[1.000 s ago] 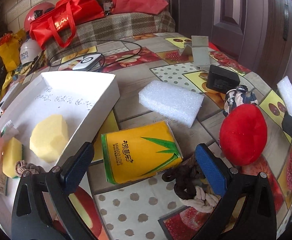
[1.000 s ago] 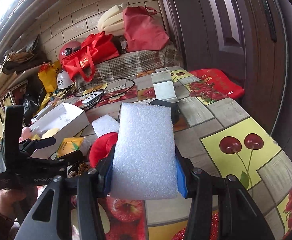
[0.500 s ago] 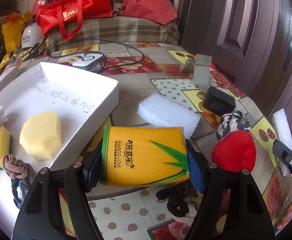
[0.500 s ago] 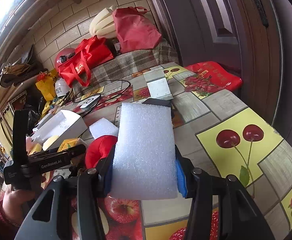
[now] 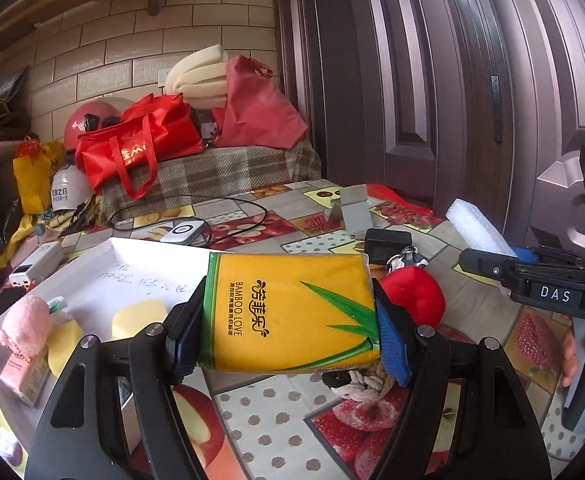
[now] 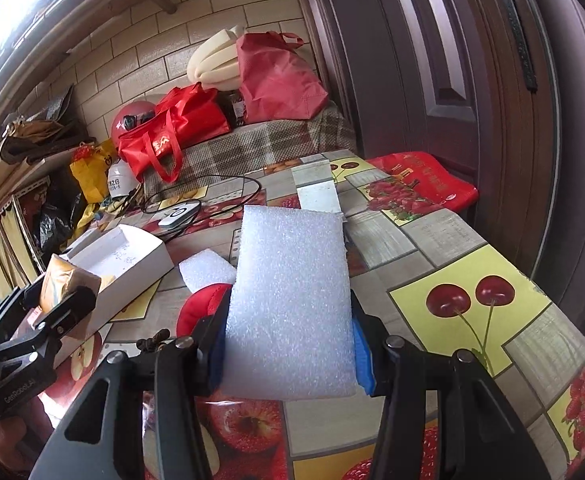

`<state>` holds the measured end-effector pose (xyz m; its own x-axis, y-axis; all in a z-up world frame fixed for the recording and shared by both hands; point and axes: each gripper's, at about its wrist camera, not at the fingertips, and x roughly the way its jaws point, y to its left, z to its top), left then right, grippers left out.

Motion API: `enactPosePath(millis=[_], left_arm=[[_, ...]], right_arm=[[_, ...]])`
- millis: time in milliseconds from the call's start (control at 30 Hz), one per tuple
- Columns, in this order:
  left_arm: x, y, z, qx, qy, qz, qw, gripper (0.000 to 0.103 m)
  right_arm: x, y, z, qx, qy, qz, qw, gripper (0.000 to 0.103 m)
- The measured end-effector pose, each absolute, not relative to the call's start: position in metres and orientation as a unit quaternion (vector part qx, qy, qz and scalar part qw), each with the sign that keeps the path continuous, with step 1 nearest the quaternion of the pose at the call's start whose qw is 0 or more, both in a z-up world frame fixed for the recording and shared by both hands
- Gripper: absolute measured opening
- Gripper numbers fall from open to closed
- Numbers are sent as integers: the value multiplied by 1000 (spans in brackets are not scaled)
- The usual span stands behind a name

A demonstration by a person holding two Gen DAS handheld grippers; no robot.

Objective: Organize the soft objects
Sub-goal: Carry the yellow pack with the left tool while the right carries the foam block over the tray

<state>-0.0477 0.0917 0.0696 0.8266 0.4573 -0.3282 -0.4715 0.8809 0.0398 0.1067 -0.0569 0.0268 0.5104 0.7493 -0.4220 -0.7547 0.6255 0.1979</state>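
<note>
My left gripper (image 5: 288, 332) is shut on a yellow tissue pack (image 5: 288, 312) and holds it above the table, just right of the white box (image 5: 140, 276). The box holds a yellow sponge (image 5: 136, 318) and a pink plush (image 5: 28, 324). My right gripper (image 6: 288, 340) is shut on a white foam block (image 6: 292, 296) held above the table; it also shows in the left wrist view (image 5: 476, 232). A red plush (image 5: 416, 294), a second white foam block (image 6: 206, 272) and a knotted rope (image 5: 356, 380) lie on the table.
A fruit-pattern tablecloth (image 6: 472, 280) covers the table. A black adapter (image 5: 386, 242), a white device with black cable (image 5: 182, 232) and a metal stand (image 5: 350, 208) sit farther back. Red bags (image 5: 140, 152) lie on a checked bench behind. A dark door stands at the right.
My left gripper closed on the yellow tissue pack and lifted it off the table, tilting the view upward. My right gripper kept hold of the foam block, barely moving.
</note>
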Motion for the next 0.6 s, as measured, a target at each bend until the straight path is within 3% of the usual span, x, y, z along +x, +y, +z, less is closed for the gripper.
enactPosePath(millis=[167,600], left_arm=[[-69,105,67,-39,163,262,950,73],[-108,114,65,-27,152,293,944,73]], right_arm=[[75,-33,33,-69,189,457,867,51],[29,2,35,-94,156,506,843,51]])
